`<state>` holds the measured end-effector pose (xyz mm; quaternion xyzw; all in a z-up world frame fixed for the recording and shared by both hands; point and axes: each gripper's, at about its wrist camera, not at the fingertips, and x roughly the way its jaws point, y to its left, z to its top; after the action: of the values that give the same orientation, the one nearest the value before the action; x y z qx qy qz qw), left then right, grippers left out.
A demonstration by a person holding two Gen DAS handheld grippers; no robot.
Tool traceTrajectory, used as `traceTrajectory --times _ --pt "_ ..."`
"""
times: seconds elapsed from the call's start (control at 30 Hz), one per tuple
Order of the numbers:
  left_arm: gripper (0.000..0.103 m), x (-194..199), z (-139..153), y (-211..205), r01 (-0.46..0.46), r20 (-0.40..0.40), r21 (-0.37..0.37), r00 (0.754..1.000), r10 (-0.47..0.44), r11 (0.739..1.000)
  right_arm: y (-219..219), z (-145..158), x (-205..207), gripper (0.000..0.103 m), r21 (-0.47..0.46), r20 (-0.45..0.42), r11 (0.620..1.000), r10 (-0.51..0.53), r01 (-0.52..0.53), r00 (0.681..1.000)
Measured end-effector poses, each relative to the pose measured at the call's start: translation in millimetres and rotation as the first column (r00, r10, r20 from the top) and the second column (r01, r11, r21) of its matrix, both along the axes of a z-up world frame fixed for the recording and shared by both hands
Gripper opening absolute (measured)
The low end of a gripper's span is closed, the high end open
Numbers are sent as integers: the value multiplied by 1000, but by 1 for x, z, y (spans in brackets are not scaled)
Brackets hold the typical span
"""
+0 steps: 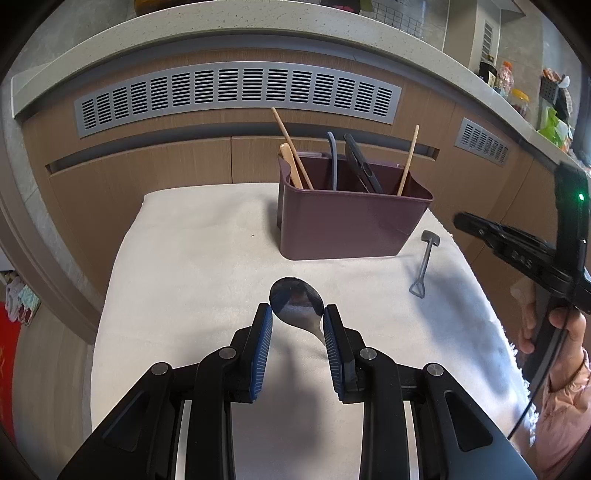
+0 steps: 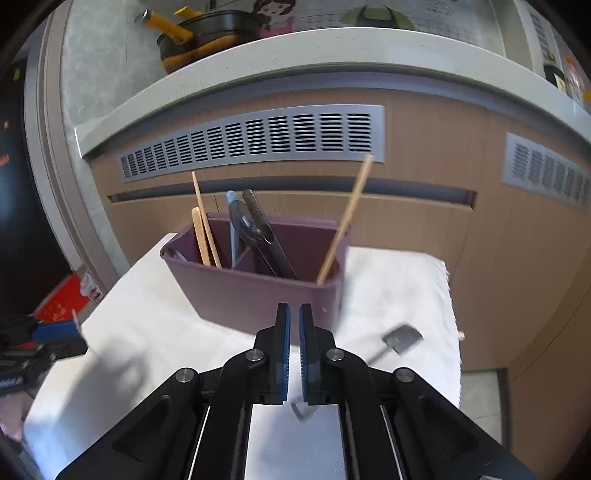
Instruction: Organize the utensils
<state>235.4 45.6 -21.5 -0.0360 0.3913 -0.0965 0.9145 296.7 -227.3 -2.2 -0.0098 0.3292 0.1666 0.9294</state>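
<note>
A purple utensil caddy (image 1: 347, 221) stands on a white cloth-covered table (image 1: 192, 266), holding chopsticks (image 1: 291, 147), a wooden spoon, a grey handle and a black tool. My left gripper (image 1: 297, 314) is shut on a metal spoon (image 1: 295, 301), its bowl pointing toward the caddy, above the cloth. A small grey spatula (image 1: 424, 262) lies on the cloth right of the caddy. In the right wrist view my right gripper (image 2: 294, 325) is shut and empty, in front of the caddy (image 2: 258, 288), with the grey spatula (image 2: 400, 339) to its right.
Wooden cabinets with metal vents (image 1: 236, 92) stand behind the table under a stone counter. The right gripper and hand show in the left wrist view (image 1: 517, 251) at the table's right edge. A pan (image 2: 207, 33) sits on the counter.
</note>
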Motion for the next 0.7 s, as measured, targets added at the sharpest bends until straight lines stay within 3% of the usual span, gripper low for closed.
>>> traceTrajectory --times 0.03,0.07,0.1,0.37,0.47,0.57,0.6,0.7 --pt "29 1 -1 0 -1 -1 -2 1000 1 1000 -9 -4 -2 32 -5 -21 1000 -17 17 1000" --pt "29 1 -1 0 -1 -2 -6 1000 1 1000 -16 -8 -3 56 -6 -35 999 -38 38 999" --pt "29 2 -2 -1 1 -2 -9 1000 -1 1000 -24 -14 -6 69 -4 -46 997 -73 72 996" --pt "29 6 -8 -1 27 -3 -20 1000 -27 999 -40 -55 43 66 -10 -163 945 -324 327 932" --pt "29 6 -8 3 27 3 -26 1000 -27 999 -28 -67 76 65 -92 -163 914 -406 396 899" --pt "29 5 -8 7 25 17 -37 1000 -24 999 -22 -84 99 53 -151 -198 900 -433 410 879" --pt "29 5 -8 9 21 19 -45 1000 -20 999 -21 -87 102 45 -180 -185 891 -446 416 876" --pt "29 5 -7 15 7 24 -64 1000 -5 998 -19 -81 98 31 -208 -163 903 -412 377 896"
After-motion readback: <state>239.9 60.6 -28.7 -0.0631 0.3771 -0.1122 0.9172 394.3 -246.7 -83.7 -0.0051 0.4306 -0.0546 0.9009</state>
